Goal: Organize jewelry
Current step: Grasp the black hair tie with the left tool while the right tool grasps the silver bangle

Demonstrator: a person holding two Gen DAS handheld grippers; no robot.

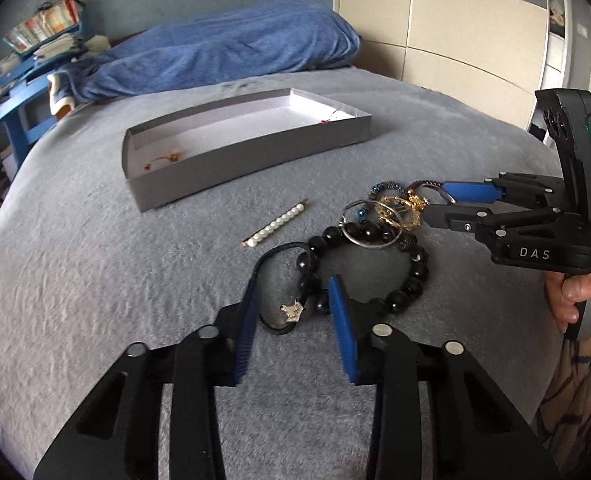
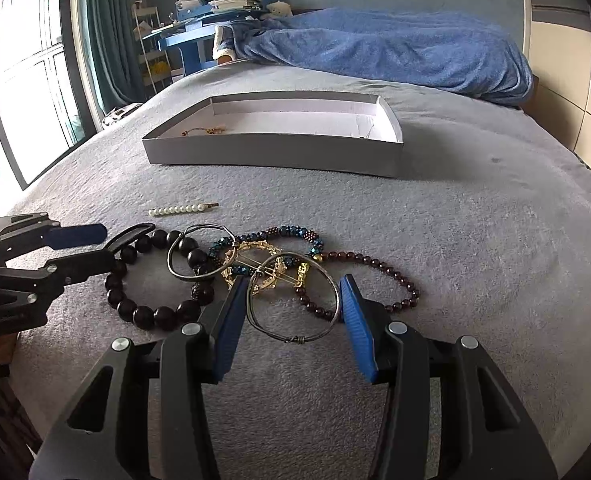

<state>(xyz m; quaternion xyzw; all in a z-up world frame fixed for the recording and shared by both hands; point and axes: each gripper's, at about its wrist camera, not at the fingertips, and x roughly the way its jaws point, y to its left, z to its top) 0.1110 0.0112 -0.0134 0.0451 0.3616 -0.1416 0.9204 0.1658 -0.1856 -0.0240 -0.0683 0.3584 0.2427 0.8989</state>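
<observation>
A pile of jewelry lies on the grey bed cover. My left gripper is open, its fingers on either side of a black cord with a silver charm, beside the black bead bracelet. My right gripper is open around a silver wire bangle; it also shows in the left wrist view. Gold chain, blue bead bracelet, dark red bead bracelet and a second bangle lie tangled together. A pearl hair clip lies apart. The grey box holds small pieces.
A blue blanket lies at the far end of the bed. A blue desk with books and a window stand to the left. Wardrobe doors stand to the right. The box also shows in the right wrist view.
</observation>
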